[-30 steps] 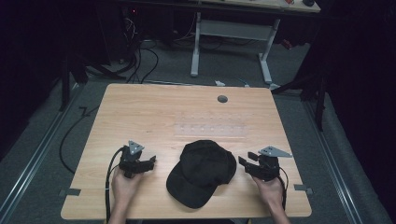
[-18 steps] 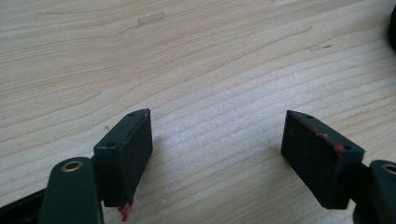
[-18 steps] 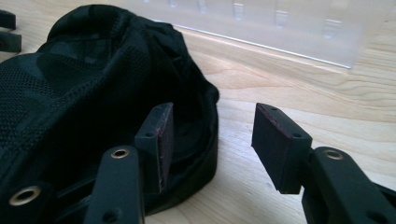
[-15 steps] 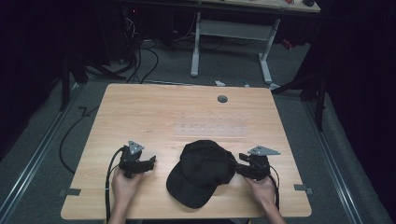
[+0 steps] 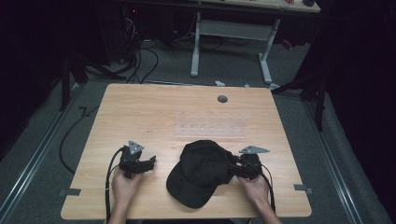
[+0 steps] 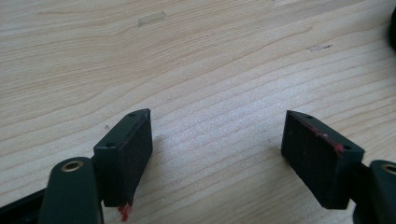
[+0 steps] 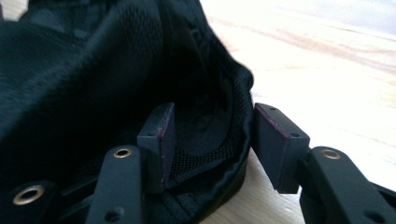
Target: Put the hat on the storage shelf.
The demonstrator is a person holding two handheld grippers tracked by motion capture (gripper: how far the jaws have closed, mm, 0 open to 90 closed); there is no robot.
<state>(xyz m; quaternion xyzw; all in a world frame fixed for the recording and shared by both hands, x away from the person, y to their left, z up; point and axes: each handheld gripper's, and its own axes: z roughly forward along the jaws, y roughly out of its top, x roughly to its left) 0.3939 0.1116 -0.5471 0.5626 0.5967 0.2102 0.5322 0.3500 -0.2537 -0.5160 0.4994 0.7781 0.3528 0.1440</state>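
Observation:
A black mesh-backed cap (image 5: pixel 201 172) lies on the wooden table (image 5: pixel 154 107) near its front edge, brim toward the person. My right gripper (image 5: pixel 231 167) is at the cap's right side. In the right gripper view its jaws (image 7: pixel 212 140) straddle the cap's (image 7: pixel 93 70) rear rim, one pad inside the cap and the other outside. A gap shows at each pad, so the jaws stand open. My left gripper (image 5: pixel 152 162) rests on the table left of the cap, open, with bare wood between its pads (image 6: pixel 217 149).
A grey round grommet (image 5: pixel 222 99) sits near the table's far edge. A clear strip (image 5: pixel 210 129) lies mid-table. Tape marks (image 5: pixel 70 192) sit at the front corners. Cables and a white desk frame (image 5: pixel 233 32) stand on the floor beyond the table.
My right gripper has moved left and slightly down to the cap, so its jaws now straddle the cap's rear rim. The left gripper has stayed put.

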